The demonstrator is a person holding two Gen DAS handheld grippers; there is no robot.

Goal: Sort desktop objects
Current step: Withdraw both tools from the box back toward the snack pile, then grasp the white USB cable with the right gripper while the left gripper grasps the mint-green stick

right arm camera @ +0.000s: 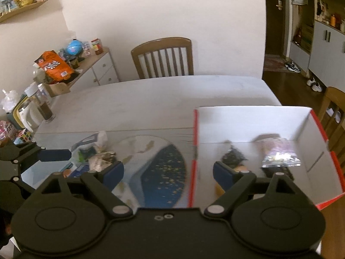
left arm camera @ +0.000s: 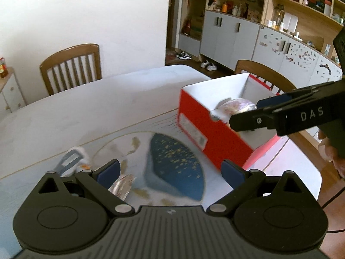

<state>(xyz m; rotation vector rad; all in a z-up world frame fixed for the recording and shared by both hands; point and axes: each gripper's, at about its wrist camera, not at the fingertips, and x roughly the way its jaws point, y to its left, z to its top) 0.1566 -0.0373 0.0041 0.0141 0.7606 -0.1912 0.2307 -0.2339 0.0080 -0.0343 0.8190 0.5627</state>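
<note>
Tabletop (right arm camera: 151, 99): near-edge foil packet (left arm camera: 121, 186), light and crinkly, best pinched at its edge; left tongs (left arm camera: 170, 173) and right tongs (right arm camera: 168, 172) open, empty.

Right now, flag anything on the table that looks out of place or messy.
A loose clutter of crumpled wrappers sits on the table left of the red box, not yet sorted. Nothing looks spilled or broken.

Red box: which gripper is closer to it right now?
Right. The right gripper hangs open at the red box, one finger over its inside. The left gripper, also open, is off to its side, by the leftover wrappers.
</note>
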